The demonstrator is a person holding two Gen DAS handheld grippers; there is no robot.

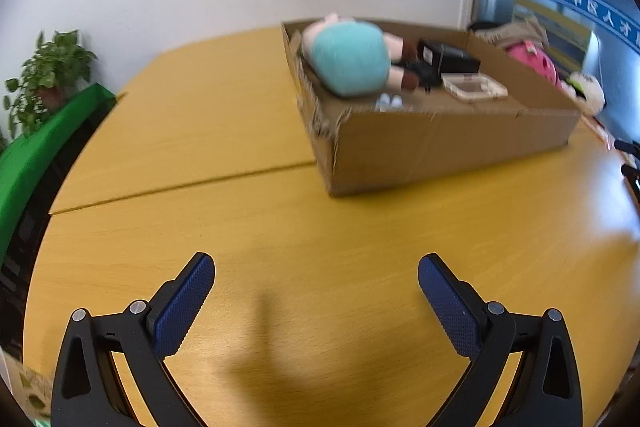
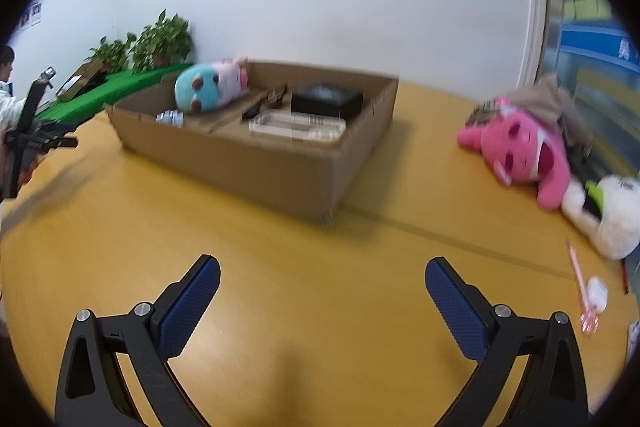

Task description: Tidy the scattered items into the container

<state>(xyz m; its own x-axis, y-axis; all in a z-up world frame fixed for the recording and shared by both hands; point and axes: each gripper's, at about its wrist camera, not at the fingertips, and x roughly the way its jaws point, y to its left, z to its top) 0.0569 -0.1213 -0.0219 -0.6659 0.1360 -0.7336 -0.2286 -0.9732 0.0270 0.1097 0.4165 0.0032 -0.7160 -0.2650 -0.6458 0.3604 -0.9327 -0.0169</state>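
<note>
Left claw and right claw, bottom of frame: spread fully wide, holding nothing, above the yellow bench. Cardboard box, centre frame, contains a teal plush. Pink plush lies on the bench, right of frame.

Left gripper jaws wide over table, facing cardboard box

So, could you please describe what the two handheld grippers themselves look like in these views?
The left gripper and right gripper look alike: each has two black, angular fingers with triangular cut-outs and silver round pivot pins, tipped with dark blue pads of dotted texture. No cables, markings or sleeves show.
</note>
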